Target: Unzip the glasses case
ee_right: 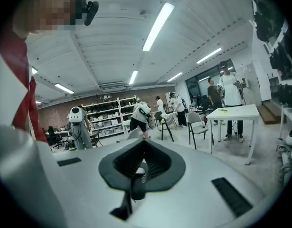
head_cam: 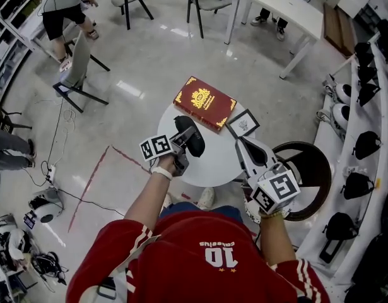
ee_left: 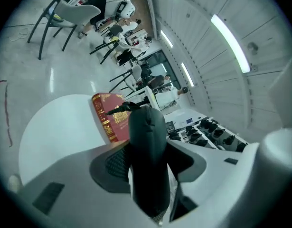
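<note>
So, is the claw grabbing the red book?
No, the left claw is closed on the black glasses case, while the red book lies on the white table behind it.

Case (head_cam: 195, 144) plain black. Book (head_cam: 204, 102) red with gold ornament and border; tabletop (head_cam: 212, 163) white; card (head_cam: 243, 124) white, black-framed. Left gripper (head_cam: 187, 137) and right gripper (head_cam: 240, 142) pale grey, their cubes bearing black-and-white square markers; shirt (head_cam: 206, 257) red with white stripes.

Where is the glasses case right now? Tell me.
Head view: the glasses case sits clamped in the left gripper, over the round white table, beside the red book.
</note>
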Demonstrator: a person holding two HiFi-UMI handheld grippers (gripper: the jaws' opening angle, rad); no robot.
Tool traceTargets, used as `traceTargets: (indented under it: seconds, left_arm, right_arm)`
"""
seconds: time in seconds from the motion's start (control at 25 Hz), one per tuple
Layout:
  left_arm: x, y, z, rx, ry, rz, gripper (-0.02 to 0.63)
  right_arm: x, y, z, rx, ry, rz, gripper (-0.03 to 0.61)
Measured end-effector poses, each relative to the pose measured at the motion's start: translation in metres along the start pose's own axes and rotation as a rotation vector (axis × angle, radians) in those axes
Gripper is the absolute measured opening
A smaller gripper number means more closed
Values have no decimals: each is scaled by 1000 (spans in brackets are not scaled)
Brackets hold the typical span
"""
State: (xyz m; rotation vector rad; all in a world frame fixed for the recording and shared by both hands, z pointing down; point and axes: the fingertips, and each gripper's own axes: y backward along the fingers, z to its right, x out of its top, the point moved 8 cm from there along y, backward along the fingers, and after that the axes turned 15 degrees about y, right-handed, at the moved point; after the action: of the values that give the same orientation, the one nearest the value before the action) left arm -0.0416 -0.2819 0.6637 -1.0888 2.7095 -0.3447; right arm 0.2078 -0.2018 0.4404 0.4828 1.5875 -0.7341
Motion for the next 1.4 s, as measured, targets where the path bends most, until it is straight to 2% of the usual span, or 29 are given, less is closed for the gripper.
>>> traceTargets:
  seconds: [0.28, 0.44, 0.6, 0.88, 1.0, 1.08, 1.24, 1.4]
  left_arm:
    - [25, 57, 65, -206, -33, 51, 222]
    - [34, 95, 103, -280, -111, 85, 222]
    - [40, 129, 141, -353, -242, 99, 222]
    - [44, 185, 197, -365, -573, 154, 222]
    - [43, 202, 217, -387, -671, 168, 223]
    - [45, 210, 227, -411, -669, 178, 224]
    - [51, 222, 239, -468, -599, 190, 224]
    - [53, 224, 248, -506, -577, 187, 224]
  right_arm:
    - [30, -11, -28, -21, 53, 62, 14]
    - [47, -13, -43, -22, 71, 95, 14]
    - [61, -14, -56, -31, 81, 123, 14]
    - [79, -16, -78, -36, 100, 161, 14]
    - [88, -16, -85, -39, 112, 177, 14]
    - [94, -16, -87, -47, 120, 190, 14]
    - [104, -15, -90, -61, 147, 217, 14]
    - [111, -15, -94, -61, 182, 232, 14]
